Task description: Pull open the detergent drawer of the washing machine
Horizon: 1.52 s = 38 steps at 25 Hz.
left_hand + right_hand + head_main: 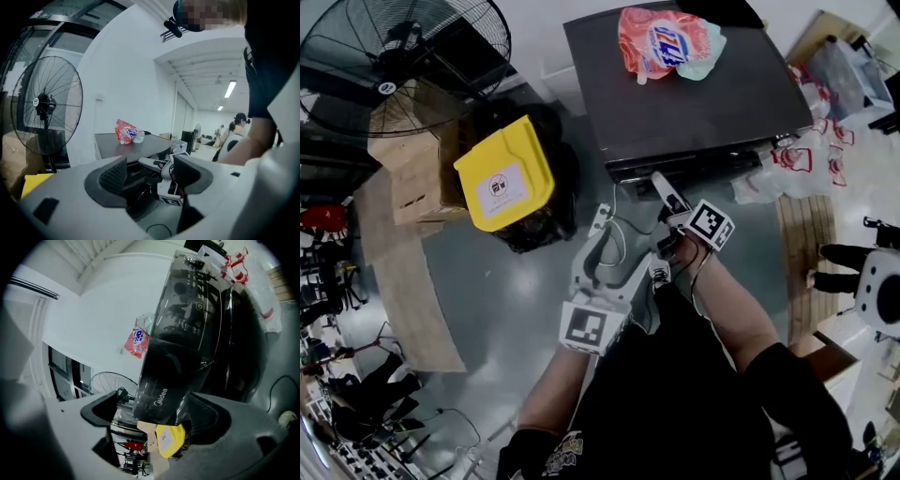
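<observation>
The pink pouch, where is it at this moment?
In the head view the pink pouch lies on the washing machine, near its far edge, right of the fan.

My washing machine [684, 103] is glossy black. The pouch [661, 42] is red and pink with a blue-and-white label. The bin lid [506, 173] is yellow, and the fan [403, 56] is black. My left gripper [147, 176] and right gripper [154, 420] are pale grey with black pads.
</observation>
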Available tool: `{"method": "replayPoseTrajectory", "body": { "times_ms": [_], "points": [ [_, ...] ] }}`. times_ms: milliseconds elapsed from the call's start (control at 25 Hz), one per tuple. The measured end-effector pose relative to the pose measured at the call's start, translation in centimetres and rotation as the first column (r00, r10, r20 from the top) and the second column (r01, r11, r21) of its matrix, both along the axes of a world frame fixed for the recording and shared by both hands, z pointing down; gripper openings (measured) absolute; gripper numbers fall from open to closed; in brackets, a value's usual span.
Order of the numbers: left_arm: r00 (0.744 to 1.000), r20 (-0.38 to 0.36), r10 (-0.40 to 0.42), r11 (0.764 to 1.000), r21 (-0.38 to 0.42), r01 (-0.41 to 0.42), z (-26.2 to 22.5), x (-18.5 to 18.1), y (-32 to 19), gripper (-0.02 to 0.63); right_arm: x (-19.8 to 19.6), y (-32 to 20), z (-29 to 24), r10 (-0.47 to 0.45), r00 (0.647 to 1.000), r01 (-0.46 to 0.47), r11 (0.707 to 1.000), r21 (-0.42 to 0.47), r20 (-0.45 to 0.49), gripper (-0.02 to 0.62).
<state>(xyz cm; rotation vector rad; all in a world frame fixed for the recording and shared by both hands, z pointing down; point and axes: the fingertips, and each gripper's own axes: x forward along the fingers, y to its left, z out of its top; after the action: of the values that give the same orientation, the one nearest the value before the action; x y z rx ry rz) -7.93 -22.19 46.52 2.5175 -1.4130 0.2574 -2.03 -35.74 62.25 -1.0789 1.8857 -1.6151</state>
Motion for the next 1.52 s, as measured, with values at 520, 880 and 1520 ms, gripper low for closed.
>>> {"method": "replayPoseTrajectory", "body": {
  "times_ms": [520,880,1520],
  "points": [
    [0.999,-0.003,-0.033,0.998,-0.050,0.033,1.8,-0.8,-2.9,0.284,-0.5,-3.4,3.3,0.033,0.999,-0.029,0.994,-0.103,0.035,0.488],
    [0.999,-0.007,-0.037,0.997,-0.074,0.036,2.5,-0.7,-3.2,0.284,-0.5,-3.7,3.7,0.028,0.999,-0.025,0.996,-0.081,0.040,0.469],
    [1.000,-0.028,-0.013,0.998,-0.068,0.011,2.2,-0.2,-1.0,0.284,-0.1,-1.1,3.5,0.033,0.998,-0.029,0.996,-0.088,0.049,0.463]
  ]
}}
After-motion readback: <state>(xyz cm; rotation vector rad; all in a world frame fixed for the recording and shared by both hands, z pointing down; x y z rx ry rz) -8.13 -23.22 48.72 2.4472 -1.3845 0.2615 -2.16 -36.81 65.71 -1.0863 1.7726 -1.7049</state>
